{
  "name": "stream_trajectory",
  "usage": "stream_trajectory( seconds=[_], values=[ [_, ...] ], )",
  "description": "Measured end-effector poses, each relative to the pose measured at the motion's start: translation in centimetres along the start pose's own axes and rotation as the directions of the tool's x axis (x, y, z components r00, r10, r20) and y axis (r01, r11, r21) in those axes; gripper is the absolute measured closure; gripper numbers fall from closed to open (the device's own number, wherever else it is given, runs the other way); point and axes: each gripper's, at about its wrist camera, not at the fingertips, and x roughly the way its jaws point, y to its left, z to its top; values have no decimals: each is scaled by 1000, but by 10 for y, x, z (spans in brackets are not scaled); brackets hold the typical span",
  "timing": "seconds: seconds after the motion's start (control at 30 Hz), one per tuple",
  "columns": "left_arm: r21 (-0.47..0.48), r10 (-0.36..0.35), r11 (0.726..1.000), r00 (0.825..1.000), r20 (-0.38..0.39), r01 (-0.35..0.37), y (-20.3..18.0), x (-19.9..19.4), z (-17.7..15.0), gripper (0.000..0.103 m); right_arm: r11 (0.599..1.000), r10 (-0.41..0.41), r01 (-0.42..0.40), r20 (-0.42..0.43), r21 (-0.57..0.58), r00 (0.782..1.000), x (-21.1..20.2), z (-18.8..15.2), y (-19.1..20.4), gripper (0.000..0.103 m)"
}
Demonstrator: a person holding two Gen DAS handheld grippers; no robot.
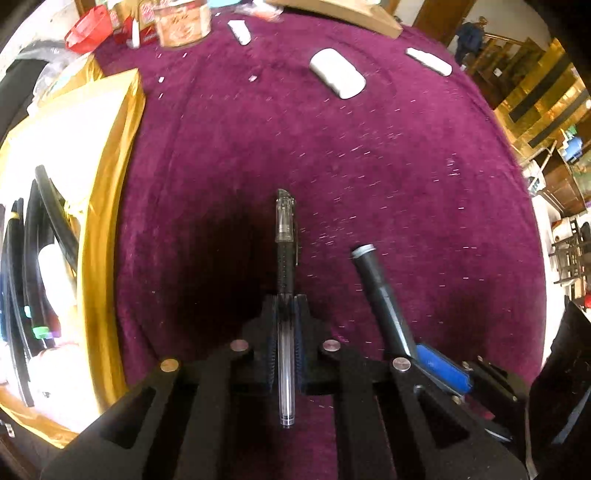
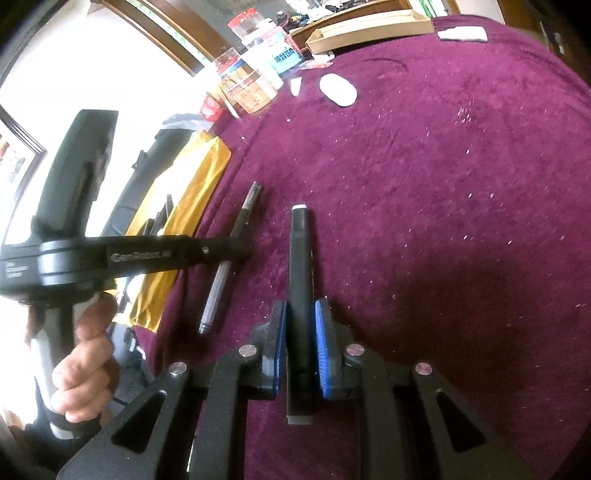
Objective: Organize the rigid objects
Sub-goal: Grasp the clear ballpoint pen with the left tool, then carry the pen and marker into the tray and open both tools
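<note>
Jaws of left gripper (image 1: 285, 314) clenched on clear-barrelled black gel pen (image 1: 284, 236); right gripper (image 2: 301, 332) grasps dark cylindrical marker (image 2: 300, 266), just beside pen, above purple velvet tablecloth (image 1: 369, 166).

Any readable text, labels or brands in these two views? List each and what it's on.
"GenRobot.AI": on the arm of the left gripper, right wrist view, slightly blurred.
Small print on the round housing of that gripper: too blurred to read.
Blue label on a plastic jar: characters there, unreadable.
Orange label on a jar: unreadable.
Label on the tin in the left wrist view: blurred, unreadable.
</note>
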Motion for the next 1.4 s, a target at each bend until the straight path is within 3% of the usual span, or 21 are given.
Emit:
stream_trajectory(
  seconds=[0.3,0.43,0.67,0.9,1.0,1.2,1.4],
  values=[
    [22,-91,996,994,55,90,3,-47,-17,97,1000,22,-21,71,-23,997,-16,-4,34,89],
    [-8,-97,995,989,114,98,39,-73,-30,97,997,53,-48,66,-68,996,-7,-4,68,89],
    [-164,-81,979,970,231,121,126,-113,-42,97,983,109,-107,9,-152,994,18,16,134,89],
    [-305,-37,945,963,267,121,194,-113,-46,97,964,143,-151,-55,-217,988,55,25,186,89],
    [-345,-17,932,963,271,114,212,-114,-50,97,956,145,-150,-40,-251,989,57,27,201,89],
    [-360,15,929,961,278,90,234,-117,-55,97,950,158,-156,-15,-271,987,64,51,233,89],
    [-363,9,928,966,260,89,247,-99,-44,97,962,71,-84,-61,-258,996,119,61,239,89]
  ],
)
